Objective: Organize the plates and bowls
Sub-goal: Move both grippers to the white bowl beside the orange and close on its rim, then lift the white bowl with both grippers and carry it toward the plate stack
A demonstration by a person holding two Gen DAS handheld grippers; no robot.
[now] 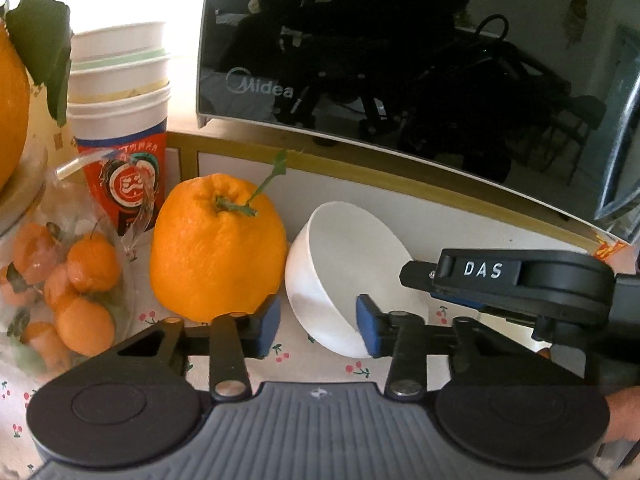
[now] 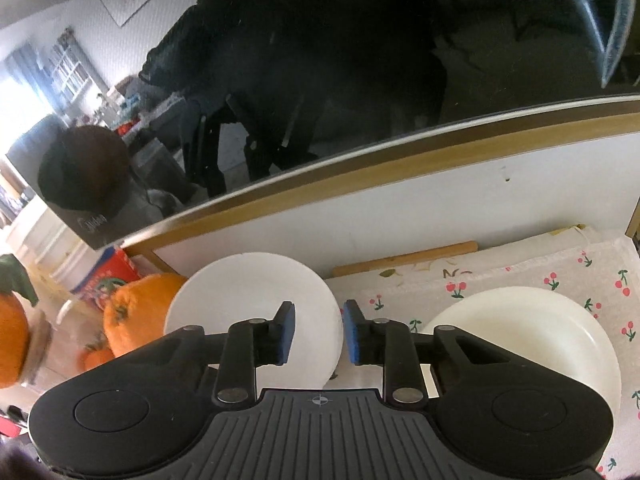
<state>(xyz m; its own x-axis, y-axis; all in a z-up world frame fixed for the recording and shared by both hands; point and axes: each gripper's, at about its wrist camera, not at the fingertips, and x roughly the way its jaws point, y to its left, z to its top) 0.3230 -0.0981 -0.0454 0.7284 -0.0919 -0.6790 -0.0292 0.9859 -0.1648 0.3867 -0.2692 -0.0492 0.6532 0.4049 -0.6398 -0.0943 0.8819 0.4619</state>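
A white bowl (image 1: 344, 264) sits tilted on the cherry-print cloth next to a large orange. My left gripper (image 1: 318, 326) is open, its jaws on either side of the bowl's near rim, one pad inside and one outside. The right gripper (image 1: 504, 280) shows in the left wrist view at the bowl's right side. In the right wrist view the right gripper (image 2: 319, 334) is open, with its jaws straddling the right rim of the same bowl (image 2: 248, 304). A white plate (image 2: 532, 332) lies on the cloth to the right of it.
A large orange (image 1: 218, 246) stands left of the bowl, with a bag of small tangerines (image 1: 68, 292) and stacked paper cups (image 1: 120, 120) further left. A dark Midea microwave (image 1: 400, 60) sits on a white gold-trimmed shelf (image 1: 400, 184) behind. A folded cloth and wooden stick (image 2: 404, 258) lie behind the plate.
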